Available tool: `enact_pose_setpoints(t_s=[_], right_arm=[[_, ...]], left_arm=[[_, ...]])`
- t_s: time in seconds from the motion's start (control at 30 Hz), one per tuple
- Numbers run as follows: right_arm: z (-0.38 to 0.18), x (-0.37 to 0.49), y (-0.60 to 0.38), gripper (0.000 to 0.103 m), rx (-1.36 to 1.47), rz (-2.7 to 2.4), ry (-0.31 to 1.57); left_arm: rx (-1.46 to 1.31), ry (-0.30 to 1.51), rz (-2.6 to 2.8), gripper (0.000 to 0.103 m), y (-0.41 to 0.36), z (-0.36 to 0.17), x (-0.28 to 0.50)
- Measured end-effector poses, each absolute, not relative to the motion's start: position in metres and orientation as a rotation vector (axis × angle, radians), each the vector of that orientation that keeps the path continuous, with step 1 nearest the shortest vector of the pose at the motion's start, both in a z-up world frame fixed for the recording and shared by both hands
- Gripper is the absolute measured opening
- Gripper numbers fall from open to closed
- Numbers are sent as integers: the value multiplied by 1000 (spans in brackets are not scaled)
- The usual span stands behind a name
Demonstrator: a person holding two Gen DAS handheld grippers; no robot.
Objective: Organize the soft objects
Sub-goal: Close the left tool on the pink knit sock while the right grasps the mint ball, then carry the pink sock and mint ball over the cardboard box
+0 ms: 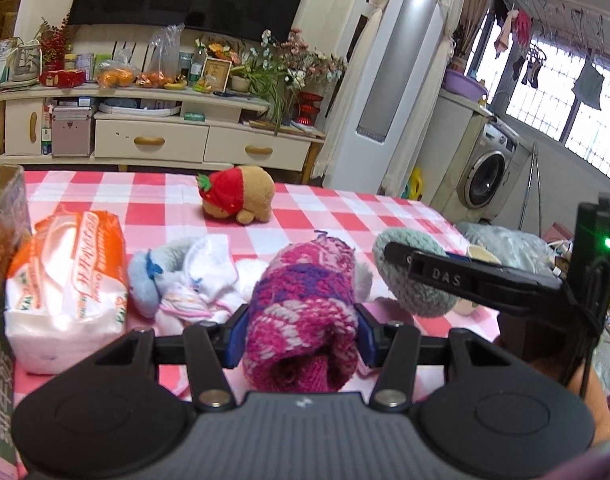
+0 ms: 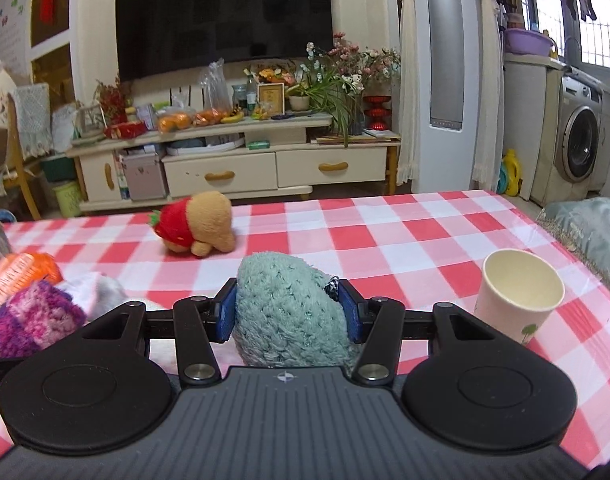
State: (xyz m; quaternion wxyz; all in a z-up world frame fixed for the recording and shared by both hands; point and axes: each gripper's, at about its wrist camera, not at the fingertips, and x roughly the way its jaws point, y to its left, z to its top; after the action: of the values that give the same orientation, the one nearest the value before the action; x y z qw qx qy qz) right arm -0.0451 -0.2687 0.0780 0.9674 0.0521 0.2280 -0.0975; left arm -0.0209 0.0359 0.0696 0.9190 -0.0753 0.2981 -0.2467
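Over checked table [image 2: 405,240]: left gripper [image 1: 301,336] clamps pink knit [image 1: 301,312], right gripper [image 2: 289,312] teal plush [image 2: 285,312]

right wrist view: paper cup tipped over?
No, the paper cup stands upright on the checkered tablecloth, open mouth up, beside the right claw.

A table covered in a red-and-white checked cloth [image 2: 385,240]. On it lie a brown plush toy in a strawberry hat [image 2: 195,224], a paper cup [image 2: 517,300], an orange-wrapped tissue pack [image 1: 65,288], and what look like small white socks [image 1: 201,280].
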Motion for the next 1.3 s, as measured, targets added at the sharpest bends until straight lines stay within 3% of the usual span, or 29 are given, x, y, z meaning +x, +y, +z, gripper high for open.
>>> enact_pose_setpoints(t_s=[1.0,1.3], right_arm=[[123,-58,-115,64,338,256,429],[123,-48,-54,65,398,438,489]], left_arm=[[-392,385,-250,52,193,123,-47],[-455,401,-43,52,247,121,-49]])
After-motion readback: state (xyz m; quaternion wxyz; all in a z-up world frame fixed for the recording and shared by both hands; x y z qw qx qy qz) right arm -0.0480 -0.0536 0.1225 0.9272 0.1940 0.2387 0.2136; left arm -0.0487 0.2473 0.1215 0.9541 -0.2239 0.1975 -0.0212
